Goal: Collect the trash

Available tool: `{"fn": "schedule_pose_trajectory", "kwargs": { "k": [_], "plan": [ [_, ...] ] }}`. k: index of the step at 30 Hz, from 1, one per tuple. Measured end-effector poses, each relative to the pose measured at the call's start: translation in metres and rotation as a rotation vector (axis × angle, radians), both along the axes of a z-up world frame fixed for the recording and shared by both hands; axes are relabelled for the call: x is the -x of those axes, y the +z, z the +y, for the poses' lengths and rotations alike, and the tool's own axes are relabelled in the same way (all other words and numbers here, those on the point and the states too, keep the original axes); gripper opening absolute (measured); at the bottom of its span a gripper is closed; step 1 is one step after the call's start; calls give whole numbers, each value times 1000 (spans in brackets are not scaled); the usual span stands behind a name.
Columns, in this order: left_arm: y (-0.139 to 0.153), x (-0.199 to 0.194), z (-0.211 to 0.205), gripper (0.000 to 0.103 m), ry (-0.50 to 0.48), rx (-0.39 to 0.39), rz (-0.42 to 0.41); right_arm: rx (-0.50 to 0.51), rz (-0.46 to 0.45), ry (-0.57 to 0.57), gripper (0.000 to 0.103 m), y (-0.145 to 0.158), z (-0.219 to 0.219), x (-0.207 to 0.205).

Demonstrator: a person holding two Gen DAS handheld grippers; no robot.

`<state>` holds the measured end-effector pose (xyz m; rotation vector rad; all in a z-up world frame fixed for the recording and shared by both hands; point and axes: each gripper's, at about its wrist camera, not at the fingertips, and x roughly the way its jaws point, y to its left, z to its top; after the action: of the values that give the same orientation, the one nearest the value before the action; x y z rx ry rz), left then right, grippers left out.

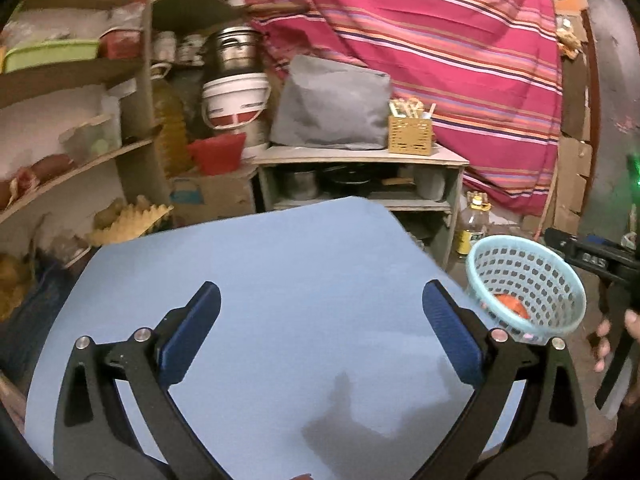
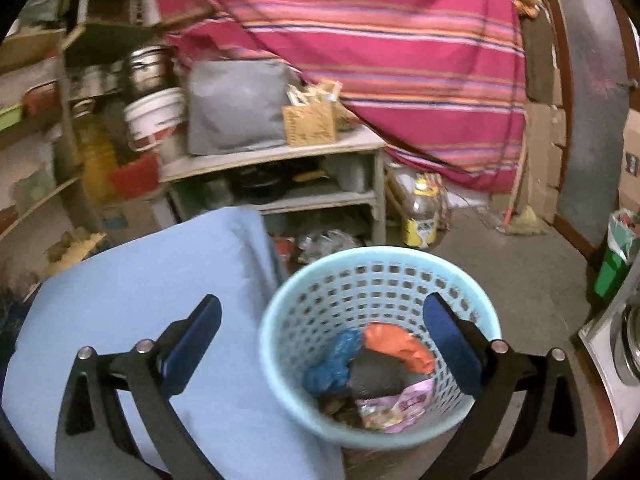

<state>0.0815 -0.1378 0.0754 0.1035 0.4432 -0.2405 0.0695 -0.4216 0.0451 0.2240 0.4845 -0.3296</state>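
Empty spread claw [image 2: 322,338], trash-filled basket [image 2: 280,320]

The left tool [image 1: 320,332] points forward and somewhat downward, its two blue-padded fingers [image 1: 192,336] spread wide with nothing between them. The right tool [image 2: 322,334] is angled downward in the same way, its jaws equally wide apart and gripping nothing. In the left wrist view the right tool's black body [image 1: 596,260] shows at the right edge, with the person's hand [image 1: 616,336] wrapped around its handle.

Dim, motion-blurred (fisheye edges warped, dark).
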Motion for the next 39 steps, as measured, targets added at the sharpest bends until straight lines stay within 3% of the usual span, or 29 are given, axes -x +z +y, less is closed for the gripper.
{"fn": "schedule_pose_trajectory", "kwargs": {
  "k": [8, 15, 24, 39],
  "plan": [
    [-27, 44, 51, 98, 86, -34, -46, 47, 1, 128, 98, -19, 89, 40],
    [-50, 77, 82, 98, 159, -43, -58, 118, -28, 166, 98, -36, 147, 72],
    [-68, 96, 99, 98, 197, -35, -39, 151, -66, 194, 98, -52, 182, 100],
    [-72, 103, 114, 98, 215, 37, -80, 206, -115, 195, 98, -46, 194, 110]
  ]
}}
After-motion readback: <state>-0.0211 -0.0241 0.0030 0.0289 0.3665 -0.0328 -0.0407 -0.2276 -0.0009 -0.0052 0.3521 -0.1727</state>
